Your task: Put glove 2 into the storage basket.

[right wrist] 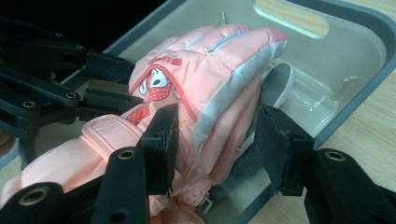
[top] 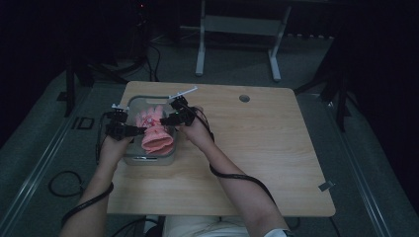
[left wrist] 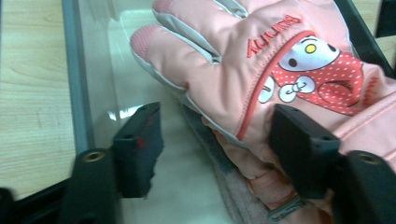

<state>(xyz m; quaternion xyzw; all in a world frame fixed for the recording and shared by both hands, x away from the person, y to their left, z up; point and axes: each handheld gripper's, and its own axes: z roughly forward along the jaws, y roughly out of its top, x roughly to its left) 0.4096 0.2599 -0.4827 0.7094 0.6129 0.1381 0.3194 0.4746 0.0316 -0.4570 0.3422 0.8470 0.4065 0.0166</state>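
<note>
The pink glove [top: 157, 132] lay in the clear bin [top: 129, 159] at the table's [top: 257, 163] left. The left gripper [top: 141, 130] sat low at the bin's left wall, jaws apart, one pad brushing the cuff, so it could snag on lifting. The right gripper [right wrist: 215, 140] angled in, jaws loosely straddling the glove.

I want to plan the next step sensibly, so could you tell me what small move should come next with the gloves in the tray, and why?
Probably lift both grippers straight up and clear. The pink gloves already lie inside the clear tray, and the left gripper and right gripper both stand with jaws apart, gripping nothing, though each straddles glove fabric that a sideways pull might drag.
</note>
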